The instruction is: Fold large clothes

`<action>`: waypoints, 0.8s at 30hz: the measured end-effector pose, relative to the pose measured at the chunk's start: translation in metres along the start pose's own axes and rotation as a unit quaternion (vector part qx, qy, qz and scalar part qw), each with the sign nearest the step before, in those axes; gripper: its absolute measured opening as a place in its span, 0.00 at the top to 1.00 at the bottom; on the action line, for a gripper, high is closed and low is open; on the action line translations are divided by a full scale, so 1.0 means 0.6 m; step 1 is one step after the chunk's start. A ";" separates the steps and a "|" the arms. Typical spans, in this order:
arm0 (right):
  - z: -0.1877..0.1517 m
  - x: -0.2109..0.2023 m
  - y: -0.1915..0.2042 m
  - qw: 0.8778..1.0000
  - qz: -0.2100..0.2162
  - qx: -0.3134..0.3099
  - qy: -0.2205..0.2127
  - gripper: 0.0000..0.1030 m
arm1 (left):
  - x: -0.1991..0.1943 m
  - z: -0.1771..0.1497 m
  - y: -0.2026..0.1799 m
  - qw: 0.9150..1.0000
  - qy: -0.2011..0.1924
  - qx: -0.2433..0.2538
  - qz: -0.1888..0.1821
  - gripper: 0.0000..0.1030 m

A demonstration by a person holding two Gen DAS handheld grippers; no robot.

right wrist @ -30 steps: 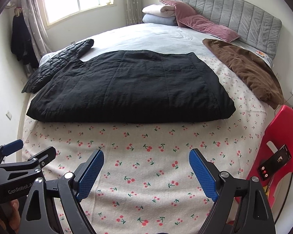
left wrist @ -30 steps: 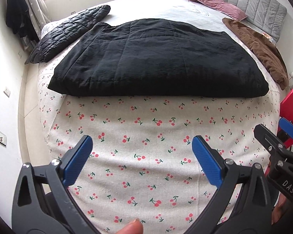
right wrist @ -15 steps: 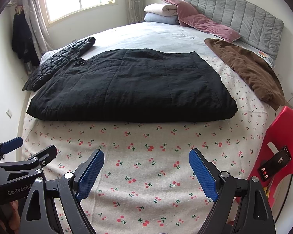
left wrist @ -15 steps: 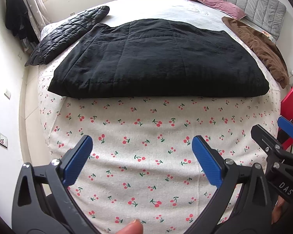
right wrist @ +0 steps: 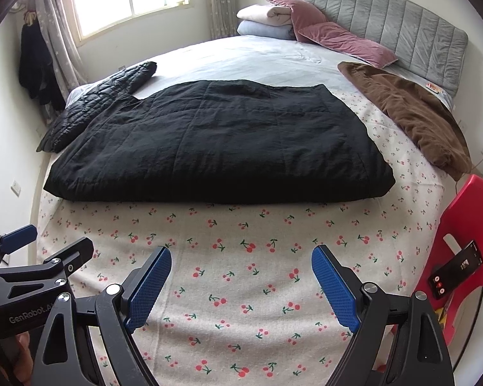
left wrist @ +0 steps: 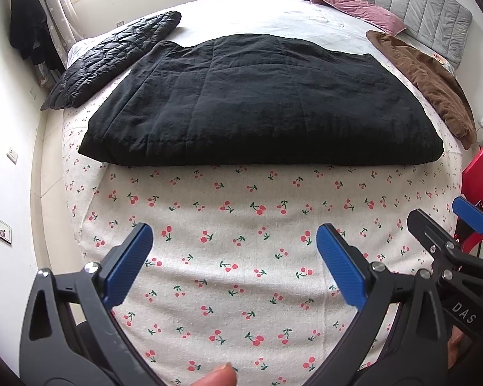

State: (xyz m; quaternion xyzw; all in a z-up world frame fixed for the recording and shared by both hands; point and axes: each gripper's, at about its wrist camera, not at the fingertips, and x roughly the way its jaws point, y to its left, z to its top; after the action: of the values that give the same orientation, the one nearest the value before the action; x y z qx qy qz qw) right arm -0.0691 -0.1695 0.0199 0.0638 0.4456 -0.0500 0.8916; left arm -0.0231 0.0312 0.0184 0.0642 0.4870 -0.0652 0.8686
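A large black quilted garment (left wrist: 260, 103) lies folded in a flat rectangle across the middle of the bed; it also shows in the right wrist view (right wrist: 215, 141). My left gripper (left wrist: 233, 251) is open and empty above the cherry-print sheet (left wrist: 241, 225), well short of the garment's near edge. My right gripper (right wrist: 241, 273) is open and empty over the same sheet, also short of the garment. Each gripper shows at the edge of the other's view: the right one (left wrist: 447, 225) and the left one (right wrist: 45, 244).
A black puffer jacket (left wrist: 112, 58) lies at the far left corner. A brown garment (right wrist: 409, 112) lies along the right side. Pillows and folded blankets (right wrist: 273, 19) sit by the grey headboard. A red chair (right wrist: 460, 244) with a phone (right wrist: 454, 268) stands right of the bed.
Both grippers have drawn back slightly and tilted up, so the garment sits a little farther off and more of the headboard shows. Nothing was grasped or released.
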 end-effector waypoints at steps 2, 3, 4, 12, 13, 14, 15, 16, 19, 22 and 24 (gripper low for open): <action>0.000 0.003 0.000 1.000 -0.002 0.000 0.001 0.12 | 0.004 -0.002 0.001 1.000 0.002 -0.002 -0.001 0.02; -0.001 0.005 0.001 1.000 -0.002 0.000 0.002 0.12 | 0.006 -0.002 0.002 1.000 0.003 -0.003 -0.001 0.02; -0.001 0.006 0.002 1.000 -0.002 0.000 0.003 0.12 | 0.009 -0.003 0.003 1.000 0.006 -0.004 -0.002 0.02; -0.003 0.012 0.010 1.000 0.003 -0.002 0.004 0.12 | 0.017 -0.005 0.003 1.000 0.010 -0.004 0.002 0.02; -0.002 0.012 0.010 1.000 0.004 -0.002 0.004 0.12 | 0.018 -0.005 0.002 1.000 0.011 -0.005 0.003 0.02; -0.002 0.013 0.010 1.000 0.004 -0.002 0.004 0.12 | 0.019 -0.005 0.002 1.000 0.012 -0.005 0.003 0.02; -0.002 0.014 0.009 1.000 0.005 -0.001 0.004 0.13 | 0.020 -0.005 0.001 1.000 0.013 -0.005 0.003 0.02; -0.002 0.014 0.008 1.000 0.005 0.000 0.003 0.12 | 0.022 -0.006 0.000 1.000 0.014 -0.005 0.004 0.02; -0.003 0.017 0.005 1.000 0.007 0.002 0.004 0.12 | 0.024 -0.006 -0.003 1.000 0.016 -0.003 0.005 0.02; -0.003 0.021 0.003 1.000 0.008 0.006 0.006 0.12 | 0.026 -0.006 -0.005 1.000 0.017 -0.002 0.007 0.02; -0.004 0.024 0.003 1.000 0.008 0.007 0.008 0.12 | 0.027 -0.006 -0.005 1.000 0.018 -0.003 0.007 0.02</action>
State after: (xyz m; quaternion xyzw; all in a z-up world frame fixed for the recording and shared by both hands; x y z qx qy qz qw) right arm -0.0619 -0.1676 0.0073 0.0743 0.4519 -0.0451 0.8878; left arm -0.0182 0.0279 0.0024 0.0665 0.5024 -0.0568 0.8602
